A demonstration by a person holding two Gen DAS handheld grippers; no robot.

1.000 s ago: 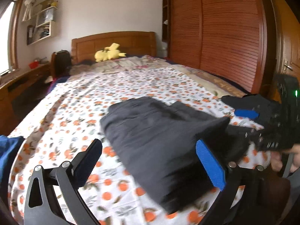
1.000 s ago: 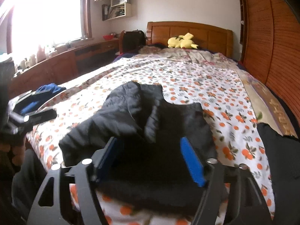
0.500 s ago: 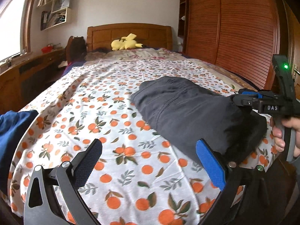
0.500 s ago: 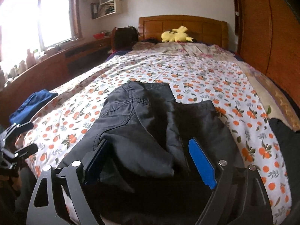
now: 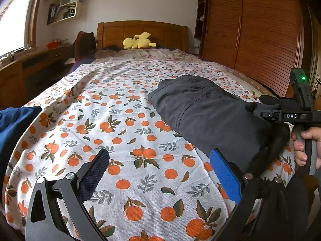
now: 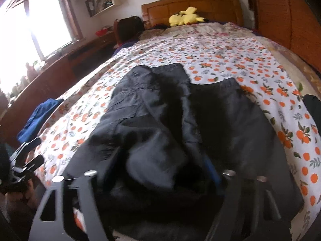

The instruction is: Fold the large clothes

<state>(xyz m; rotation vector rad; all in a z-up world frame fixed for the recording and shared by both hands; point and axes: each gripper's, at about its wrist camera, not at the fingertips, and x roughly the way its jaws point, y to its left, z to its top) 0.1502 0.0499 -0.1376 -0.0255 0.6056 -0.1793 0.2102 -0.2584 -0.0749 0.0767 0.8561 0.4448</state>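
Note:
A dark grey pair of trousers point(image 5: 202, 112) lies partly folded on the orange-print bedsheet point(image 5: 124, 136), at the bed's near right. My left gripper point(image 5: 160, 172) is open and empty, low over the sheet to the left of the garment. My right gripper point(image 6: 160, 160) has its jaws around a bunched fold of the trousers point(image 6: 152, 120); the fabric covers the pads, only a sliver of blue shows. It also shows in the left wrist view point(image 5: 280, 114) at the garment's near end.
A blue garment point(image 5: 14, 124) lies at the bed's left edge. A black item point(image 6: 313, 104) lies at the right edge. A yellow plush toy point(image 5: 138, 43) sits by the headboard. A wooden desk stands left, a slatted wardrobe point(image 5: 260, 34) right.
My left gripper let the trousers drop and swung left over bare sheet. My right gripper pushed forward into the garment and its jaws narrowed around a fold.

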